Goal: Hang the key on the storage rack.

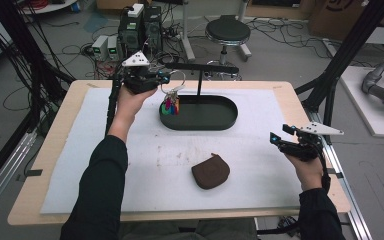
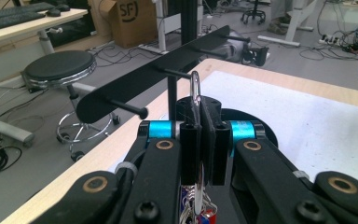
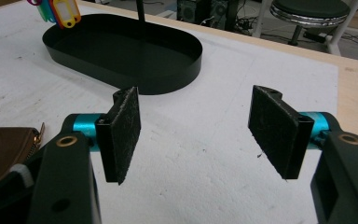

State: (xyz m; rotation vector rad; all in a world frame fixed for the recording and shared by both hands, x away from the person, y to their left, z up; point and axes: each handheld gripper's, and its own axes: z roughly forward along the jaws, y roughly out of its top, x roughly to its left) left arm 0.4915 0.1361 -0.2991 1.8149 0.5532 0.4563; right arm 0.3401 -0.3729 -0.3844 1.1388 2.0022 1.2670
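While pinched, key ring (image 2: 195, 93) hangs upright.

1 key ring (image 1: 170, 102), 1 tray (image 1: 220, 121), 1 pouch (image 1: 210, 171), 2 grippers.

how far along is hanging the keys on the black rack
Done: the brown leather pouch lies on the white mat, and the silver key ring with coloured tags is out and lifted. In hand: the left hand-held gripper is shut on the ring, holding it near the black peg rack above the black oval tray. Left: slipping the ring over a peg and letting go. The right hand-held gripper is open, idle.
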